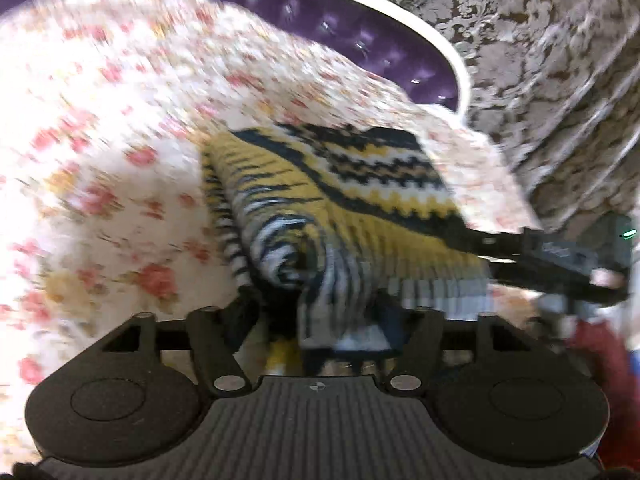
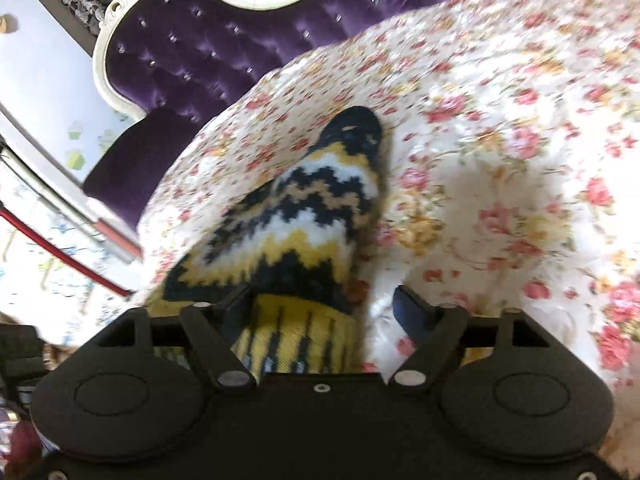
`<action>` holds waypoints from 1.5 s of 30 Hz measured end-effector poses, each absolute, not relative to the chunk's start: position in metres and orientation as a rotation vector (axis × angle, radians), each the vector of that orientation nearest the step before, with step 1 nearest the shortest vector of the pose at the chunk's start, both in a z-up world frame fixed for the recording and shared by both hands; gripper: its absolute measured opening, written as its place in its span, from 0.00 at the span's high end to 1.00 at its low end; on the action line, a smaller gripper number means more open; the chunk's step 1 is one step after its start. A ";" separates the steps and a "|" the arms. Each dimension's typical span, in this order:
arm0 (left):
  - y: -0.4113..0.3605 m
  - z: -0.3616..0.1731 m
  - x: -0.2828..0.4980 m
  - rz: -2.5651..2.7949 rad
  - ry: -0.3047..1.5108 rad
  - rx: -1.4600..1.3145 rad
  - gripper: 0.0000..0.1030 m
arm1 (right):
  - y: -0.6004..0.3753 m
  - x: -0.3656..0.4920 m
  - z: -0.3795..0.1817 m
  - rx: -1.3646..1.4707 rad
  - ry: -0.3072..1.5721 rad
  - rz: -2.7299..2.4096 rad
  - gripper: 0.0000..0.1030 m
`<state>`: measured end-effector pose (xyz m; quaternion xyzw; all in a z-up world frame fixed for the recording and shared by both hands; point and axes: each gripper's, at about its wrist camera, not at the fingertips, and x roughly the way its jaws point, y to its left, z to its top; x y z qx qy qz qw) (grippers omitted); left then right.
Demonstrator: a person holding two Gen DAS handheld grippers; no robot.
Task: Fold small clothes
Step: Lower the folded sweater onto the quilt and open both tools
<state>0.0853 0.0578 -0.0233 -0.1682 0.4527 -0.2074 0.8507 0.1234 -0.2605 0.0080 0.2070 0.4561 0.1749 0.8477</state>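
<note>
A small knitted sweater point(image 1: 340, 200) with yellow, navy and white zigzag bands lies folded over on the floral bedspread point(image 1: 100, 160). My left gripper point(image 1: 320, 314) is open low over its near ribbed edge; bunched knit hangs loosely between the fingers. From the right, a black finger point(image 1: 504, 242) of the other gripper reaches the sweater's side. In the right wrist view the sweater point(image 2: 312, 208) stretches away to a pointed end. My right gripper point(image 2: 324, 304) is open, with the yellow ribbed hem beside its left finger point(image 2: 240, 308) and bare bedspread before its right finger point(image 2: 412, 312).
A purple tufted headboard point(image 2: 208, 40) with a white carved frame stands behind the bed. A brown-and-silver patterned curtain point(image 1: 540, 60) hangs at the right. A red sleeve point(image 1: 600, 360) shows at the lower right. The bed's edge point(image 2: 152, 220) drops off left of the sweater.
</note>
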 end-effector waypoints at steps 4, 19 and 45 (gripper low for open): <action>0.058 -0.027 0.067 -0.371 0.911 -0.314 0.30 | -0.263 0.108 -0.003 0.425 0.928 0.320 0.10; 0.038 0.010 0.052 -0.210 0.632 -0.057 0.27 | -0.259 0.083 0.033 0.292 0.731 0.296 0.00; 0.044 -0.010 0.080 -0.117 0.730 -0.077 0.01 | -0.256 0.114 0.019 0.252 0.699 0.230 0.00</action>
